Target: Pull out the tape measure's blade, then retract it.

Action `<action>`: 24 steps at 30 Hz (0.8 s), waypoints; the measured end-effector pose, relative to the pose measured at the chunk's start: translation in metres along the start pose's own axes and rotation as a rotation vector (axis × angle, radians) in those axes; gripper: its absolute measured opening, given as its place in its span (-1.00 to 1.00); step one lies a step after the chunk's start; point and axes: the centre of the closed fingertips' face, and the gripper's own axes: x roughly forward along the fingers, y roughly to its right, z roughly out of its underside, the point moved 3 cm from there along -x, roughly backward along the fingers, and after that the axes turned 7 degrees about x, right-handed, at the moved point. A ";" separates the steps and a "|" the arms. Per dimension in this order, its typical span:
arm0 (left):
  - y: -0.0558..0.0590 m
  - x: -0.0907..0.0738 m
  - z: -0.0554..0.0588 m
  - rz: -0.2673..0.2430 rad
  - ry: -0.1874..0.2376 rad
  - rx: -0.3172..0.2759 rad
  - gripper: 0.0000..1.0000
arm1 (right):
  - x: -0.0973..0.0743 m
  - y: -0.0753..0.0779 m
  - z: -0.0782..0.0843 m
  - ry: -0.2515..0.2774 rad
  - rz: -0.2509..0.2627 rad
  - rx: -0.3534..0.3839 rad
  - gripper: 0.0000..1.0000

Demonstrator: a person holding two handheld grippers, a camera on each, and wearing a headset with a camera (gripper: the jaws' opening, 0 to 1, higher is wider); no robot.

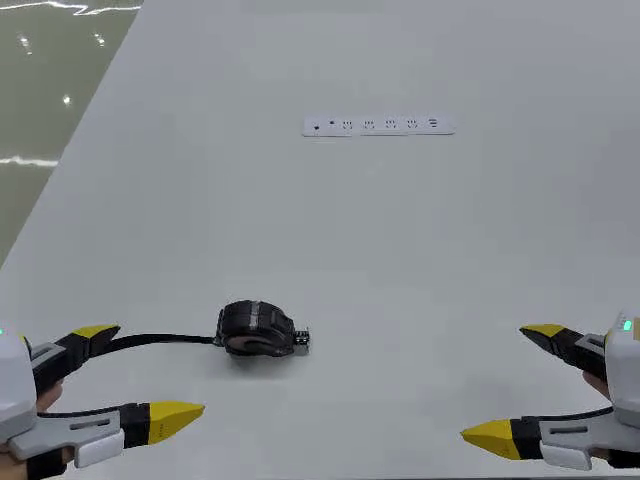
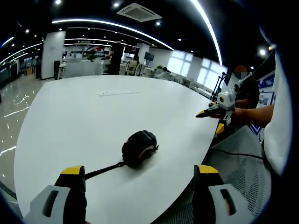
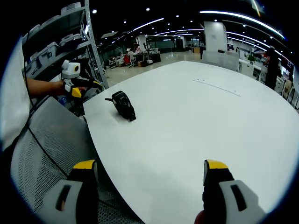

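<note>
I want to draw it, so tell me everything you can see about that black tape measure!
The tape measure is small, rounded and black with grey patches, plastic-looking. It lies on the white table, with no gripper on its body. It is wound in: just the end hook pokes out. A black strap trails from its other end toward the left gripper; I cannot tell if they touch.

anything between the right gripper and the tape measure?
Nothing. In the head view, the stretch of table from the right gripper to the tape measure is bare.
</note>
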 end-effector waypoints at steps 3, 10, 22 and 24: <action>0.001 0.002 -0.002 0.009 0.003 -0.001 0.85 | 0.003 0.000 0.000 -0.007 -0.006 -0.009 0.90; 0.001 0.008 -0.004 0.026 -0.010 0.023 0.83 | 0.009 0.000 -0.001 -0.010 -0.023 -0.018 0.89; 0.000 0.025 -0.007 0.068 -0.028 0.068 0.79 | 0.023 0.002 -0.004 -0.015 -0.057 -0.031 0.87; -0.001 0.028 -0.008 0.079 -0.033 0.078 0.77 | 0.026 0.002 -0.004 -0.019 -0.061 -0.039 0.86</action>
